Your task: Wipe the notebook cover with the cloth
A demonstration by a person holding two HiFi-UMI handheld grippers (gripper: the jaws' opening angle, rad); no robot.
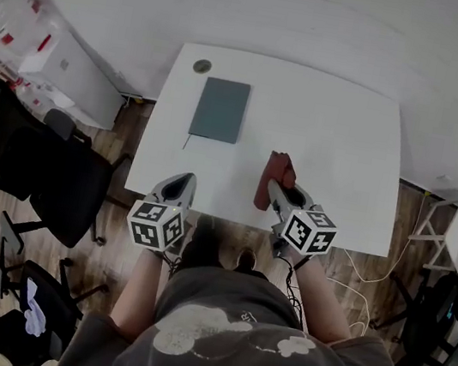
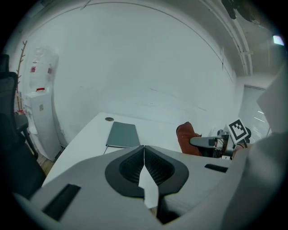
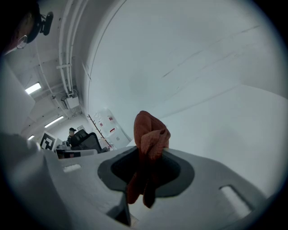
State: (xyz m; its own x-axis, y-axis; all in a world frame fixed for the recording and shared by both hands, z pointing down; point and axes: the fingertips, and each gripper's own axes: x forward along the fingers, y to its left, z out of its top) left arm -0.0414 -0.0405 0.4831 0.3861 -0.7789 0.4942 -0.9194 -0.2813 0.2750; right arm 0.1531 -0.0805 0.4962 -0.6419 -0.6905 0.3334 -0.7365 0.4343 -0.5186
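Notebook point(image 1: 220, 108) lies flat at 11 o'clock on the white bench point(image 1: 341, 136), close to its far and left edges, near a small round disc point(image 1: 201, 66). The right gripper point(image 1: 277, 189) pinches the red cloth point(image 1: 275, 170) at 6 o'clock, by the near edge. The left gripper point(image 1: 184, 182) has its jaws pressed together on nothing and is at 7 o'clock by the same edge. Open bench surface lies between cloth and notebook.

Right hand-held gripper point(image 1: 275, 186) holds the cloth point(image 1: 264, 189), apart from the notebook point(image 1: 219, 109).
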